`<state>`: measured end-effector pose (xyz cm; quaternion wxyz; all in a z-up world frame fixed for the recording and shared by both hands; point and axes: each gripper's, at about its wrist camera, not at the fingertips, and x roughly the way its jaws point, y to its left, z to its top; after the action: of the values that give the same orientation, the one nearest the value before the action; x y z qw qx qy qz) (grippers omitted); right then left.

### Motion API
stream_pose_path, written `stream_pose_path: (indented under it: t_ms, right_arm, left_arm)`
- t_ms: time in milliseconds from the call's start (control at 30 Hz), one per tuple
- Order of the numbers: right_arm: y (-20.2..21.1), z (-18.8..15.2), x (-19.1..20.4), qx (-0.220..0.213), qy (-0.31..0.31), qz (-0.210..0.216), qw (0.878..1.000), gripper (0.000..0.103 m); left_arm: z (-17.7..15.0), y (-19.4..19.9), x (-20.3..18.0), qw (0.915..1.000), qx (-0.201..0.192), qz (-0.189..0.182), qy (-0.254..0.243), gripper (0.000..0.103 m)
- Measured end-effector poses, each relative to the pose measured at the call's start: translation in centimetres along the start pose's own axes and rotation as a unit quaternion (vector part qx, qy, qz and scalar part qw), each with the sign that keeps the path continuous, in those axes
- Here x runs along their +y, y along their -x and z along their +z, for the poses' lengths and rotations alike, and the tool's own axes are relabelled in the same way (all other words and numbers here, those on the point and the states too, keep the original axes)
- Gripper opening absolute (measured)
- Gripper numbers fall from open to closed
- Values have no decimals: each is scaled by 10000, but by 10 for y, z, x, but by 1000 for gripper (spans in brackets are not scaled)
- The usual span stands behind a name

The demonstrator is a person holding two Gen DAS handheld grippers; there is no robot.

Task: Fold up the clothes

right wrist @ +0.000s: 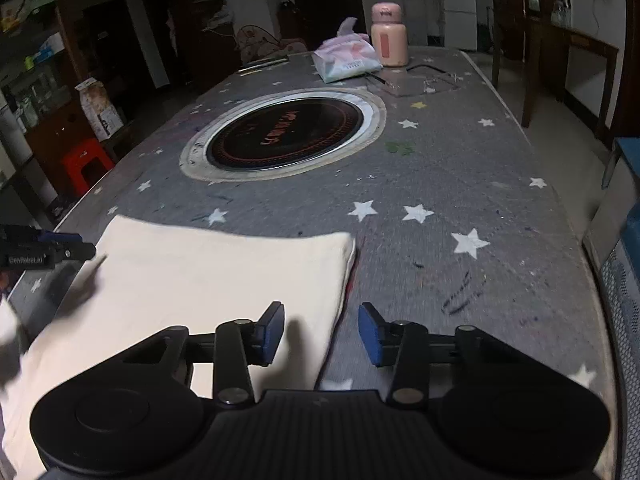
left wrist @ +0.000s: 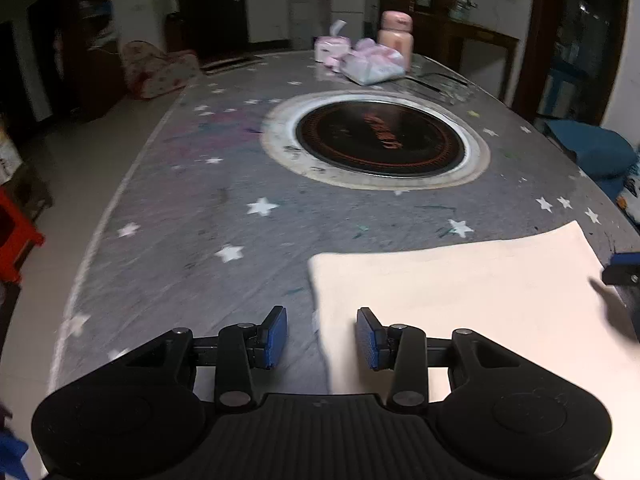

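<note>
The near part of the cream cloth (left wrist: 480, 312) runs under both grippers and out of sight, so how far it reaches toward me I cannot tell. It lies flat and folded on the grey star-printed table (left wrist: 200, 216), at the near end, short of the round black cooker plate (left wrist: 382, 140) set into the tabletop. Both views are smeared, and the writing on the plate cannot be read.

The left gripper (left wrist: 322, 338) hangs over the cloth's left edge, its blue pads spread apart with nothing between them; one pad is above bare table, the other above cloth. The right gripper (right wrist: 322, 334) hangs over the cloth's right edge the same way, pads apart and pinching nothing. Each gripper shows only as a dark, cut-off sliver at the edge of the other's view.

At the far end stand a pink bottle (right wrist: 389, 36) with its lid on, contents hidden, and just beside it a soft tissue pack (right wrist: 346, 58) with a tissue sticking out of the top. In the left view a second small pink tub (left wrist: 332, 46) sits by the pack, too blurred to make out.
</note>
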<state>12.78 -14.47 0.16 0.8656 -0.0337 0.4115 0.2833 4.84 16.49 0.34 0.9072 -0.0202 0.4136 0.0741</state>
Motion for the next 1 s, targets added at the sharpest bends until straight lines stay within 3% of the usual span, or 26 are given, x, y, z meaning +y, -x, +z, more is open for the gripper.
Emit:
stream_pose_path:
  t_ms: [67,100,133,233,300,567,733,900,1000]
  right_arm:
    - [-10,6,-3,34,26,-43,10000,38]
    - [-15,8,-5,65,26,-52,10000,33]
    - [-19,9,-6,84,15,-40,10000,30]
    - [-26,13,-8,91,42,-19,9999,15]
    - [-28,16,-8,86,51,-10,9999,4]
    - [-40,34,-5,-38,327,-301,9990,3]
    - [-54,44,-9,7,493,-449,9978,5]
    - [-39,48,-7,-112,593,-495,9970,12]
    - [-15,39,10,-185,864,-208,9959,13]
  left_arm:
    - [3,-10,-2,10000,76,5,-38,41]
    - [4,-13,-3,9999,80,-39,-46,37]
    - [5,-16,-3,9999,71,-83,-53,27]
    - [9,-19,-6,9998,22,-107,-157,10]
    - [13,-22,-8,9997,-13,-90,-219,10]
    - [40,-40,-9,9992,-260,34,-288,9]
    - [47,-58,-9,9995,-176,164,-203,13]
    - [43,-41,-5,9996,-250,91,-97,16]
    - [31,-16,-9,9990,-382,-109,-202,16]
